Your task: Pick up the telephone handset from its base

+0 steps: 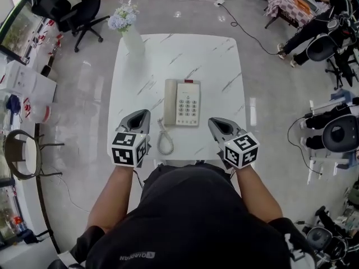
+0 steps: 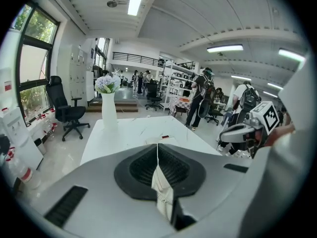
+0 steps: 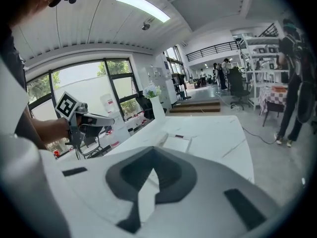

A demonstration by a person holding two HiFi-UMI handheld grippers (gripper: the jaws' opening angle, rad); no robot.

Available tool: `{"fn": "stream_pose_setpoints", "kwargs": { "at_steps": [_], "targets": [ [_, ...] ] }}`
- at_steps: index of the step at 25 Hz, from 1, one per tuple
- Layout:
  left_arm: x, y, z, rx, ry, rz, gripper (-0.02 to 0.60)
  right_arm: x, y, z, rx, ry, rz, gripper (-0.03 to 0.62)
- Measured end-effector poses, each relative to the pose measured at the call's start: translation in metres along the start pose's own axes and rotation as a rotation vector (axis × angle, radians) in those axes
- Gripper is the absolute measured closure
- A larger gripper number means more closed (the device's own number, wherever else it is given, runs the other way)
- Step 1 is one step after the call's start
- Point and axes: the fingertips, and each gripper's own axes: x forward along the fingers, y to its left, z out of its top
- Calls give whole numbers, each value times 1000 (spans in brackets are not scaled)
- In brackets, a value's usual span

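Well, the telephone (image 1: 188,103) sits near the middle of the white marbled worktop (image 1: 216,58), keypad facing up, and the handset (image 1: 170,101) lies seated in its cradle along the left side of the base. The handset's long axis runs straight away from the person, one end toward the far edge of the worktop and the other toward the near edge. From that near end the coiled cord (image 1: 164,140) spills out in a loose loop on the worktop. The left tongs (image 1: 143,114) hang just off the near left corner of the phone, close beside the cord, with their tips pointing at the handset's near end. Their two halves are pressed together at the tip and grip nothing. The right tongs (image 1: 212,122) hover off the near right corner of the base, apart from it, likewise closed to a point and empty. A white vase (image 1: 133,39) of pale flowers (image 1: 123,17) stands at the far left corner of the worktop, well apart from the phone.
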Motion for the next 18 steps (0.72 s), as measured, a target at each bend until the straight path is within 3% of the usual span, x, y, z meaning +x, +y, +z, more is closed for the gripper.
{"fn": "stream_pose_setpoints", "kwargs": {
  "at_steps": [7,18],
  "targets": [
    [3,-3,9,2,-7,48,557,0,-14,-1,12,-8,26,592],
    [18,-16,17,15,6,38,436,-4,-28,-6,41,-26,26,592]
  ]
}}
